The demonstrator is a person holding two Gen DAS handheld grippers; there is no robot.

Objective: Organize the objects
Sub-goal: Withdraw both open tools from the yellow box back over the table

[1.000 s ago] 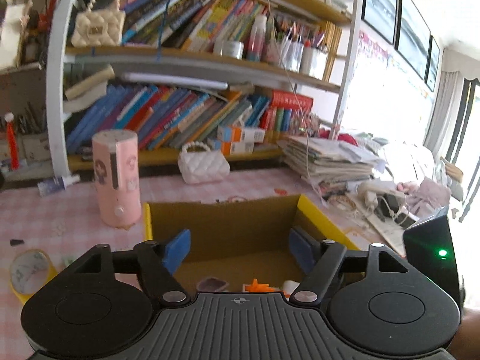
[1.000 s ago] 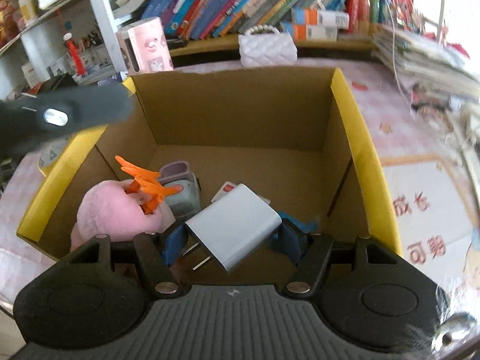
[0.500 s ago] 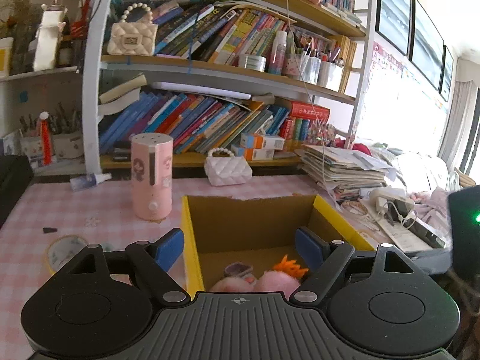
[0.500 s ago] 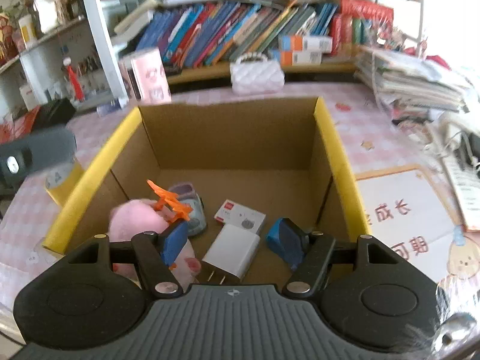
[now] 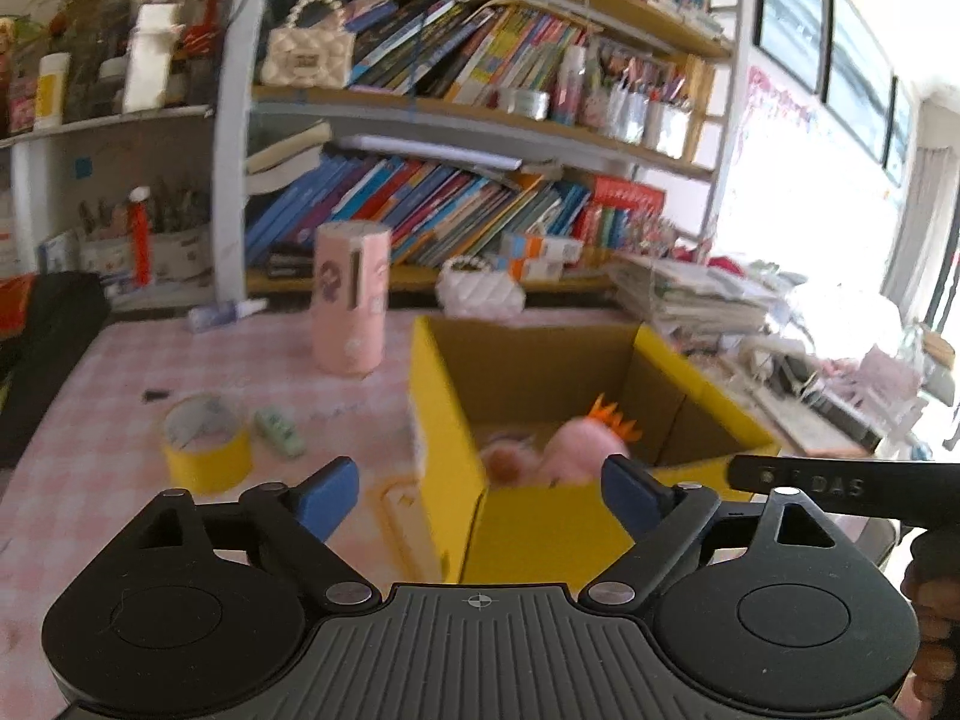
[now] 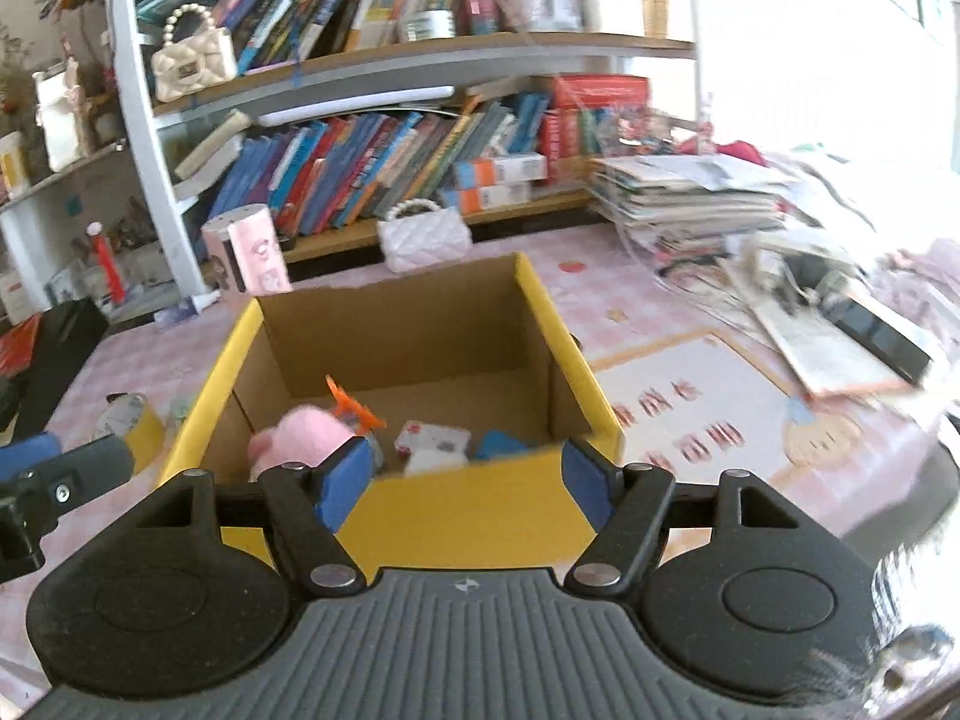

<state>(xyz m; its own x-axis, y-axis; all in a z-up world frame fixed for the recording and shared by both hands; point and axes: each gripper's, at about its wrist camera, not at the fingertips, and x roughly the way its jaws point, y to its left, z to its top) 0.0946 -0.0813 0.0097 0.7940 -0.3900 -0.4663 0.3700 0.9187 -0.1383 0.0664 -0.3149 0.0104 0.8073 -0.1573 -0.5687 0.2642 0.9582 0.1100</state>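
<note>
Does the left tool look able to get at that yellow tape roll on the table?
Probably yes. The left tool is open and empty, and the yellow tape roll stands in the open on the table, left of the yellow box, with nothing between.

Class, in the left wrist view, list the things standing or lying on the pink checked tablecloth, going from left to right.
Yellow roll of tape → small pale green object → tall pink cylindrical container → yellow-edged cardboard box.
</note>
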